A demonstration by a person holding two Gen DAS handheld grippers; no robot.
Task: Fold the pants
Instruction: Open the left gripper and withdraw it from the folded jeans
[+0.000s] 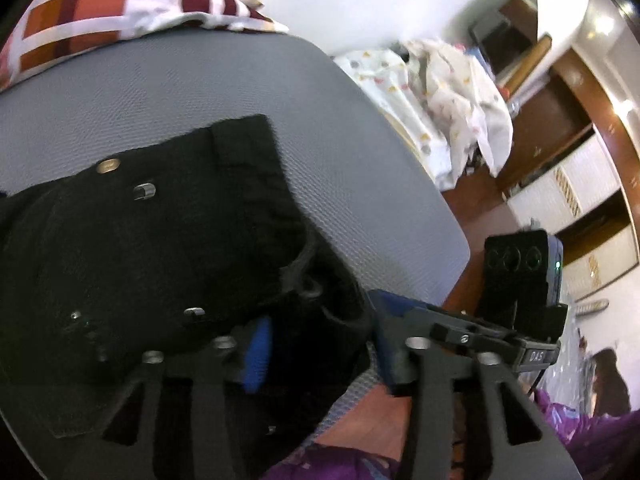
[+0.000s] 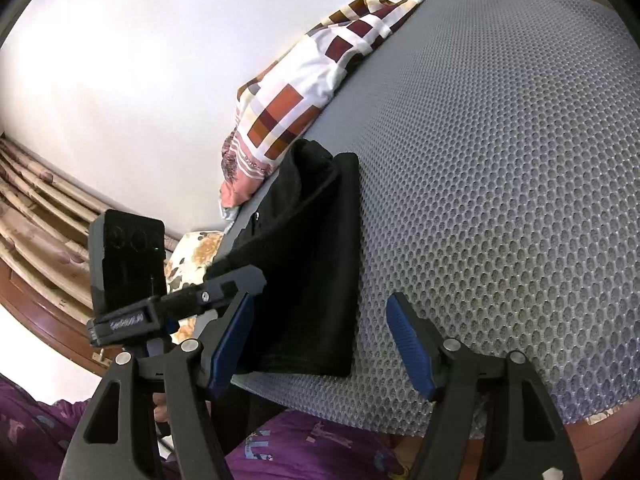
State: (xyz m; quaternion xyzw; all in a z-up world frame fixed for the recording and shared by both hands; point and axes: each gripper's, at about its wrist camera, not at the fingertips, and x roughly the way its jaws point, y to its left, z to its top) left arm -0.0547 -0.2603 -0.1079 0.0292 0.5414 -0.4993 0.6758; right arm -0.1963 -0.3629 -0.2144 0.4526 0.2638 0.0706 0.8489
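- Black pants [image 2: 304, 264], folded, lie on grey mesh mattress [image 2: 500, 184] near its edge.
- Left gripper [image 1: 320, 344]: jaws parted, waistband fabric between them, grip unclear.
- Right gripper [image 2: 320, 340]: jaws spread, empty, above pants' near end.

A white wall [image 2: 120, 80] stood behind the grey mesh mattress [image 2: 500, 160]. A checked quilt [image 2: 304, 92] lay at its far edge; brown wooden cabinets [image 1: 560, 92] stood off right.
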